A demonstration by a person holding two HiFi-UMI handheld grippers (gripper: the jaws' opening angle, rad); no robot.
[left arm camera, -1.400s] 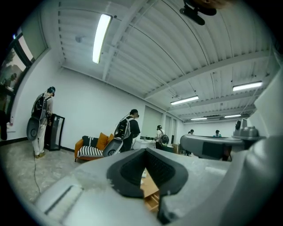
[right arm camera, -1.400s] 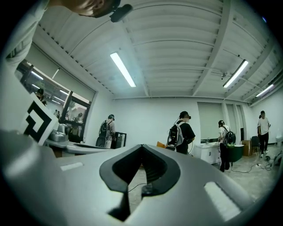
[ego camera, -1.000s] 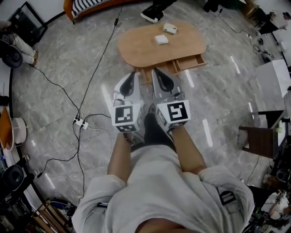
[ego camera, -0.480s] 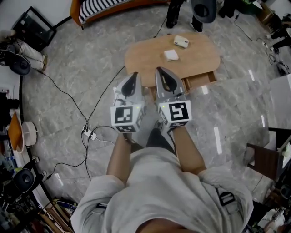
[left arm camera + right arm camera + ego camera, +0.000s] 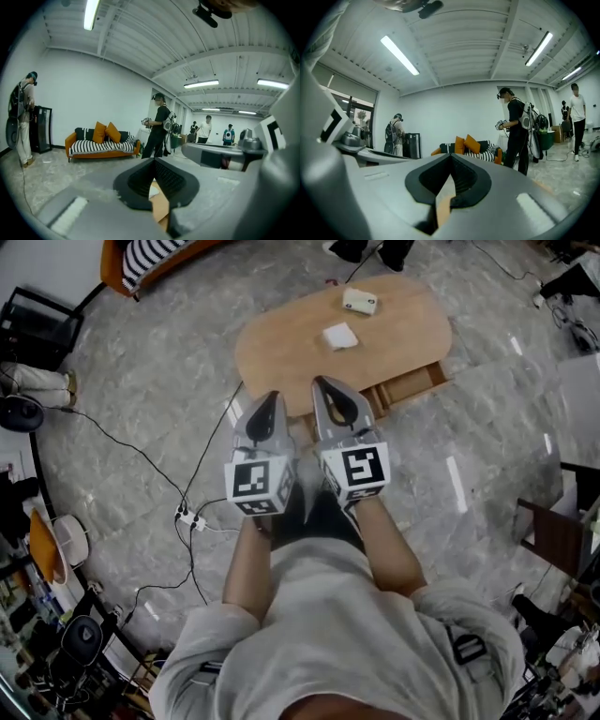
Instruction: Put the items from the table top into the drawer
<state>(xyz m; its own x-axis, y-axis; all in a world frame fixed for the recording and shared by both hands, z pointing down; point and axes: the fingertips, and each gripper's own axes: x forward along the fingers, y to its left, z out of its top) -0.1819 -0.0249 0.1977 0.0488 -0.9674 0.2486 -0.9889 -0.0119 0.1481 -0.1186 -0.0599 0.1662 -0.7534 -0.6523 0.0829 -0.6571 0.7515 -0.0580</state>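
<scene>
While a flat white pad and a small white box lie on the wooden table, whose drawer sticks out open, the left gripper and right gripper hang side by side before it, jaws pressed together, holding nothing.

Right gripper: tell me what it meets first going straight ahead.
Likely nothing near: the right gripper points roughly level, passing above the low oval wooden table, toward the distant orange striped sofa. Depth is unclear.

Grey left hand-held gripper and right hand-held gripper, pale shirt.
</scene>
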